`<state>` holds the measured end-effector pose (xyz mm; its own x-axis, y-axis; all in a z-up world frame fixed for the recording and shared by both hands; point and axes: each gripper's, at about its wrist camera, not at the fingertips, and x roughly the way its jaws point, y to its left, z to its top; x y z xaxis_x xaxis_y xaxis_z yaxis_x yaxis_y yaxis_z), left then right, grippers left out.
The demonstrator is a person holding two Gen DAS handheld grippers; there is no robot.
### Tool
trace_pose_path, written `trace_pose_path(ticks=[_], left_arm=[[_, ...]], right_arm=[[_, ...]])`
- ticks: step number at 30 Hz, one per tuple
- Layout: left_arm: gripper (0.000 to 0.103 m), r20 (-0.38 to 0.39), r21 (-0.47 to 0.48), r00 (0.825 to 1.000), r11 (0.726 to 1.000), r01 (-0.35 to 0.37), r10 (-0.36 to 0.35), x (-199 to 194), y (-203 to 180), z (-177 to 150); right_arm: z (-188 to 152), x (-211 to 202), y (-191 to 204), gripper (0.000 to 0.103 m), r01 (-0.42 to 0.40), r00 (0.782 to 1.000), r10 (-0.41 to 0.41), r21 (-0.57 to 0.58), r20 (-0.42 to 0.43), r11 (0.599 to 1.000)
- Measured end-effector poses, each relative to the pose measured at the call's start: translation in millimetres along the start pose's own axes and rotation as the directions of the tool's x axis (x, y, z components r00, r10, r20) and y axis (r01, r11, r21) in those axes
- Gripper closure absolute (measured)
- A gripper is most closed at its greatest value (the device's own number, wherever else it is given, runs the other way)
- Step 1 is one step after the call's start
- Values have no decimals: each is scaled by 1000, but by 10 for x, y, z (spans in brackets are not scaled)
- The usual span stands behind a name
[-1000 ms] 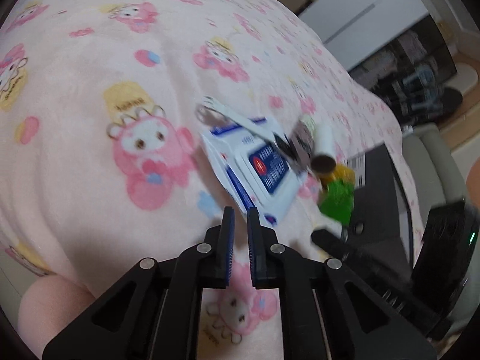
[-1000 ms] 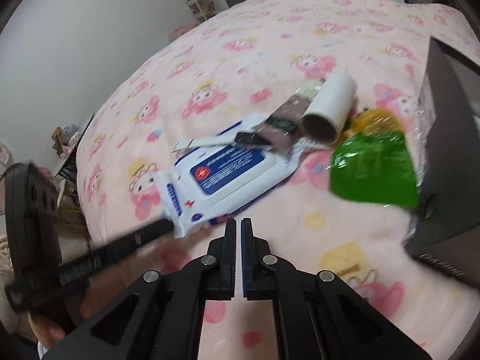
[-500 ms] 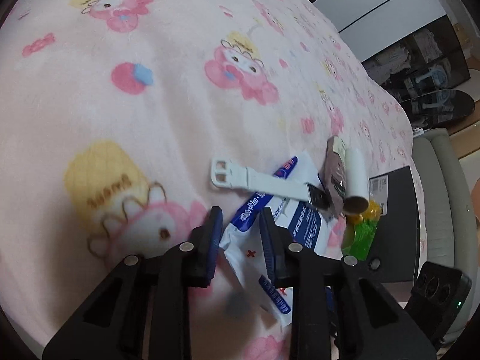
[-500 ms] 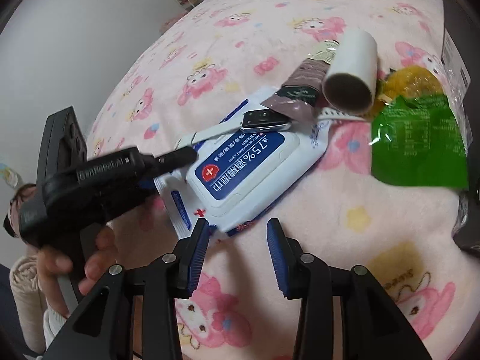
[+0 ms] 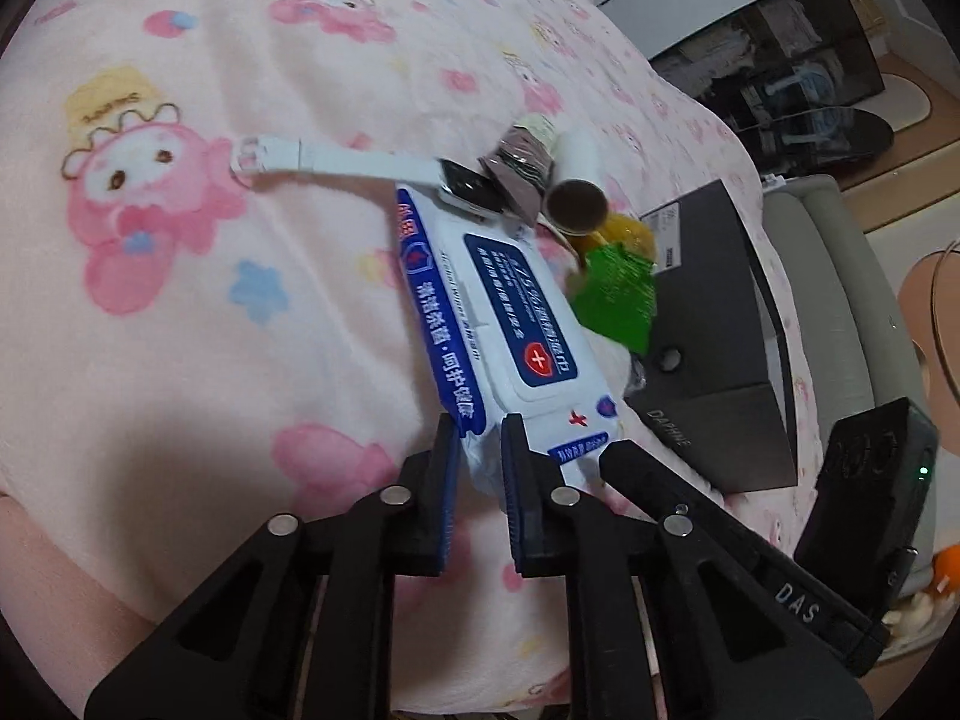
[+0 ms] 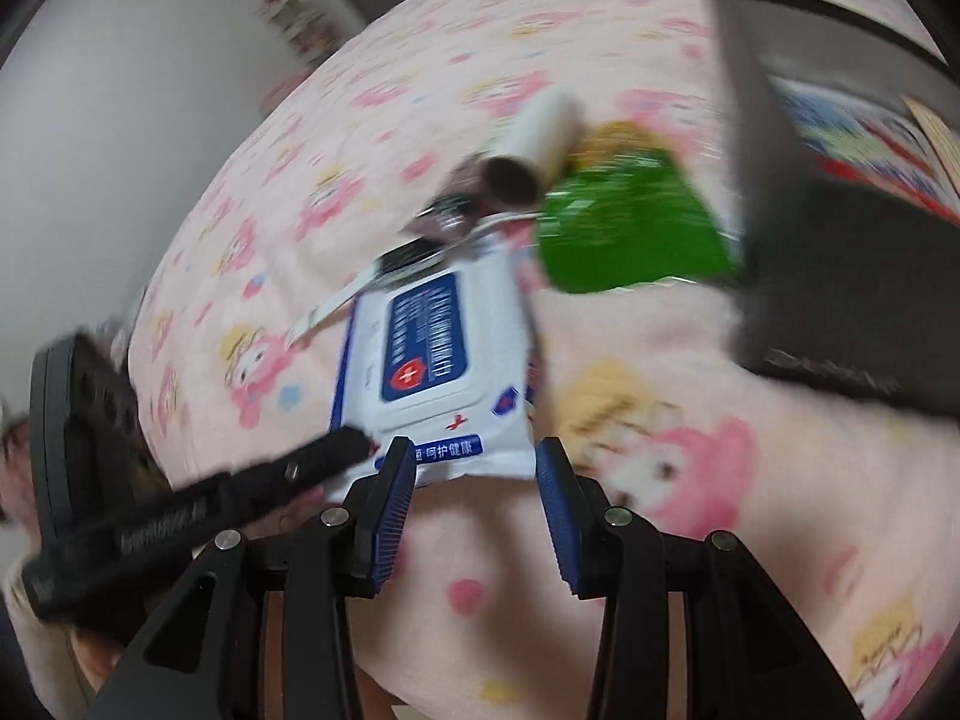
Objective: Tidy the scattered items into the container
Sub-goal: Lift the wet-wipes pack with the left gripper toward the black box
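Note:
A white and blue pack of wet wipes (image 5: 498, 324) lies on the pink blanket. My left gripper (image 5: 480, 450) has its fingers on either side of the pack's near corner, closed on it. My right gripper (image 6: 474, 468) is open, its fingers straddling the pack's near end (image 6: 444, 372). A white-strapped watch (image 5: 360, 171), a brown sachet (image 5: 522, 171), a cardboard roll (image 5: 576, 192) and a green packet (image 5: 618, 300) lie at the pack's far end. The dark box (image 5: 714, 324) stands to the right; it also shows in the right wrist view (image 6: 840, 252).
The pink cartoon blanket (image 5: 210, 300) covers the bed. A grey sofa (image 5: 840, 300) stands beyond the bed's right edge. Dark shelves (image 5: 780, 72) stand at the far right. The box holds printed items (image 6: 864, 138).
My left gripper has moved onto the pack's near corner and closed on it. My right gripper has opened wider and moved up to the pack's near end.

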<state>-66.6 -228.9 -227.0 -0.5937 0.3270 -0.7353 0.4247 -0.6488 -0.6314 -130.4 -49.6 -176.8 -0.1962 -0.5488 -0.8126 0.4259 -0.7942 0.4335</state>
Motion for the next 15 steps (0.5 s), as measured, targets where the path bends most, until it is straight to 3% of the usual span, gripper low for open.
trace_pose_path(ticks=[3,6,7,9,15], left_arm=[[80,29,-82,999,996,18,-15,-21,160,92],[80,-12,-124,999,992,32,-34,122,274,155],[86,-22,-119,999,993,28,-31,148,270,150],[89,-16,-72,1000,997,15,-17,133,162,123],[92,-67,14,997,999,34,-33,188,-195,-143]], right_arm=[[-19,-35,-95,66,-3,1000,3,36,-8,999],[-75,42,-73,65,-29,999,30,29,-45,999],[-85,87,-66,65,-49,997,52,39,-60,998],[-101,165,-53,65,-92,993,97,64,-74,994],[-96,-82,26,65,-57,998,58,22,-24,998]])
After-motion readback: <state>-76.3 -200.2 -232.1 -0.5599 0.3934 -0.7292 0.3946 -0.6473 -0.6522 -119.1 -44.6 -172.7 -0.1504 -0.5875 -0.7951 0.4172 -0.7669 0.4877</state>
